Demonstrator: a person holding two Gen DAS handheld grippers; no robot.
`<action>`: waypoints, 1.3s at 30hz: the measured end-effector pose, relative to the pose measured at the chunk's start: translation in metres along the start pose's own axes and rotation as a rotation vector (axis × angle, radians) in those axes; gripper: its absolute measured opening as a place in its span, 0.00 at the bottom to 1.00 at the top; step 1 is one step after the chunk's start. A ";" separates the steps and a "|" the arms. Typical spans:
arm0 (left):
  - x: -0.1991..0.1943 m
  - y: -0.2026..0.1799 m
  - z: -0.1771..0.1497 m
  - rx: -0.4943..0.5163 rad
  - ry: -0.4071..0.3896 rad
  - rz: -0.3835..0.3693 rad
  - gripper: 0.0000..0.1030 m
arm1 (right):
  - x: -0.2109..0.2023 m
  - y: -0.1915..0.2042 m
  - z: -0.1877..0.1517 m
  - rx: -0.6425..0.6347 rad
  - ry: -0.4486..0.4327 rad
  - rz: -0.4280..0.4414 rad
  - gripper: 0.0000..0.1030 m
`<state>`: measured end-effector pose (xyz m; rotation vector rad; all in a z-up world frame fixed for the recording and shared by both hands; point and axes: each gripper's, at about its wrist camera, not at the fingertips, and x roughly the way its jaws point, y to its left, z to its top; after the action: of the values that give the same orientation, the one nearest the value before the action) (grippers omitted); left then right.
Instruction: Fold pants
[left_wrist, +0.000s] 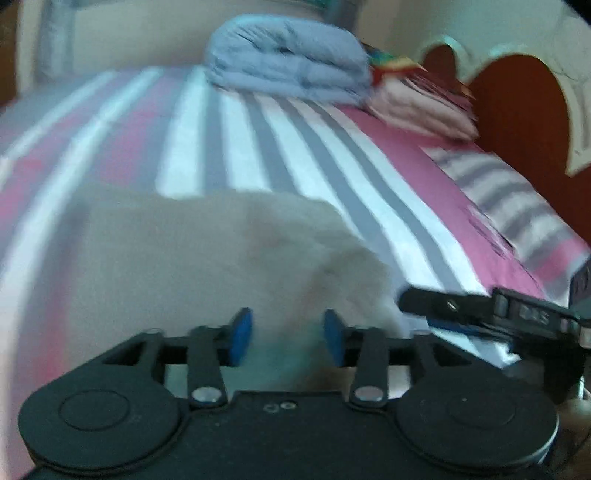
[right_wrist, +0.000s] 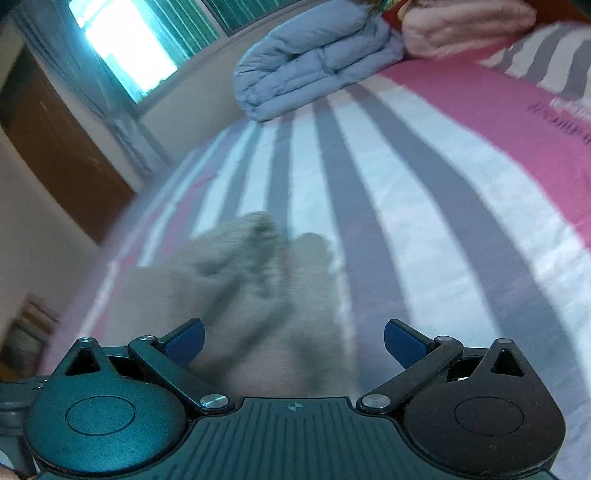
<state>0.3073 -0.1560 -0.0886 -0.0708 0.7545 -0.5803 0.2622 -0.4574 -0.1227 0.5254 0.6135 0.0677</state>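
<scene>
Nearest, the left gripper (left_wrist: 288, 338) stands released, pads apart with beige cloth between but ungripped; the right gripper (right_wrist: 293, 341) gapes wide over the same cloth. The pants (left_wrist: 207, 254) lie just ahead on the striped bedsheet (left_wrist: 295, 162), a compact, blurred bundle, apparently already folded over at least once; a final fold or smoothing may remain. Farther off sit a folded blue quilt (left_wrist: 288, 62), a pink one (left_wrist: 424, 110), then the headboard (left_wrist: 517, 103) and a window (right_wrist: 125, 40).

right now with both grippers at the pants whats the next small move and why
Probably close the right gripper on the beige pants. Its jaws stand wide apart with bunched cloth lying between them, ungripped. The left gripper is also parted over the fabric, so nothing looks held yet.
</scene>
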 end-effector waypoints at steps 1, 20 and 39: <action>-0.004 0.012 0.003 -0.025 -0.011 0.020 0.48 | 0.002 0.002 0.001 0.020 0.021 0.036 1.00; 0.010 0.085 -0.016 -0.211 0.021 0.095 0.56 | 0.027 0.041 0.020 0.165 -0.001 0.057 0.38; -0.004 0.093 -0.038 -0.223 0.075 0.152 0.59 | -0.031 0.014 0.004 0.066 -0.010 -0.190 0.63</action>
<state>0.3234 -0.0705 -0.1385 -0.1971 0.8880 -0.3541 0.2403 -0.4542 -0.0963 0.5283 0.6550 -0.1345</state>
